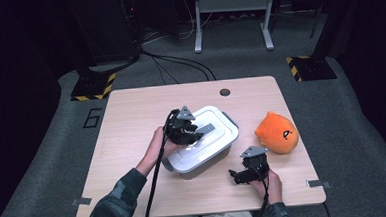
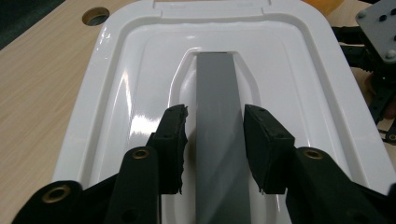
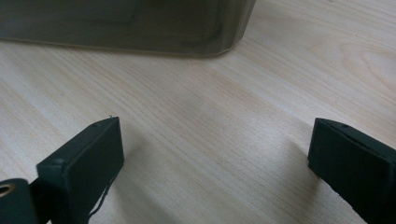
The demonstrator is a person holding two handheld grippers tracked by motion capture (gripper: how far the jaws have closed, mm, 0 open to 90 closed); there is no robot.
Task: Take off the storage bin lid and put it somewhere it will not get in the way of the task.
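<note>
A white plastic box [image 1: 203, 155] with a white lid [image 2: 116, 93] stands in the middle of the wooden table [image 1: 131, 121]. A flat grey handle [image 2: 219, 140] lies in the lid's recess. My left gripper [image 1: 196, 132] [image 2: 215, 112] hovers over the lid. Its jaws straddle the grey handle, and a thin gap shows at each pad [image 2: 173, 135], so it is open. My right gripper [image 1: 237, 175] [image 3: 215, 140] rests low over the table just right of the box's near corner. It is wide open, with bare wood between its jaws. The box's wall [image 3: 140, 23] rises just beyond it.
An orange plush toy [image 1: 277, 132] lies on the table to the right of the box. A round cable hole [image 1: 224, 92] sits near the far edge. Cables trail from both grippers toward the near edge. Dark floor and stand legs lie beyond the table.
</note>
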